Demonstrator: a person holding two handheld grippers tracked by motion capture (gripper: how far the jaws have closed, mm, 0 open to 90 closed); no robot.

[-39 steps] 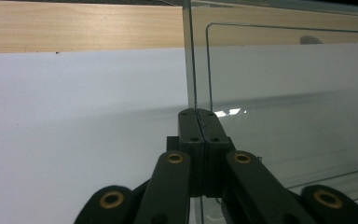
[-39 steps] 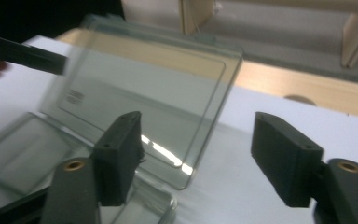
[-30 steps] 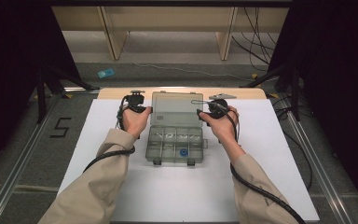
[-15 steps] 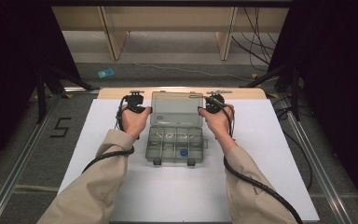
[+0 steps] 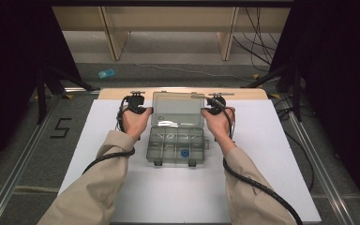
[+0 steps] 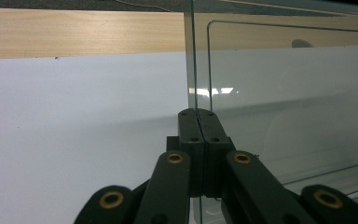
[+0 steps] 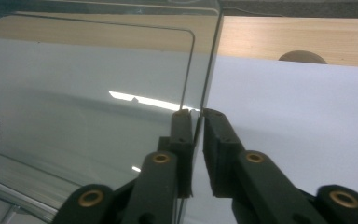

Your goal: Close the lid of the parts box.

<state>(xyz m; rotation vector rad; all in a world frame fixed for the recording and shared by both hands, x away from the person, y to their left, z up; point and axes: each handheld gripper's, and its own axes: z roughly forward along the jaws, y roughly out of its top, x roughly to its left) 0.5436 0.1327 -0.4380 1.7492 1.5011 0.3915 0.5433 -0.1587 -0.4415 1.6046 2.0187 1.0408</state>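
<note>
A clear plastic compartment box (image 5: 176, 143) sits on the white board with its lid (image 5: 177, 108) standing open at the back. A small blue part (image 5: 184, 153) lies in a front compartment. My left gripper (image 5: 138, 104) is at the lid's left edge, and in the left gripper view it (image 6: 197, 114) is shut on that edge of the lid (image 6: 284, 93). My right gripper (image 5: 213, 105) is at the lid's right edge. Its jaws (image 7: 197, 114) have just been closing with the edge of the lid (image 7: 98, 84) between them, and a thin gap still shows at one pad.
The white board (image 5: 262, 154) covers a wooden table (image 5: 117, 93). Cables (image 5: 258, 187) trail from both grippers along the sleeves. Beyond the table are wooden legs, floor cables and a blue scrap (image 5: 106, 73). A "5" mark (image 5: 61, 127) is on the floor at left.
My right gripper has shifted slightly inward onto the lid's right edge. The left hand and the box have stayed put.
</note>
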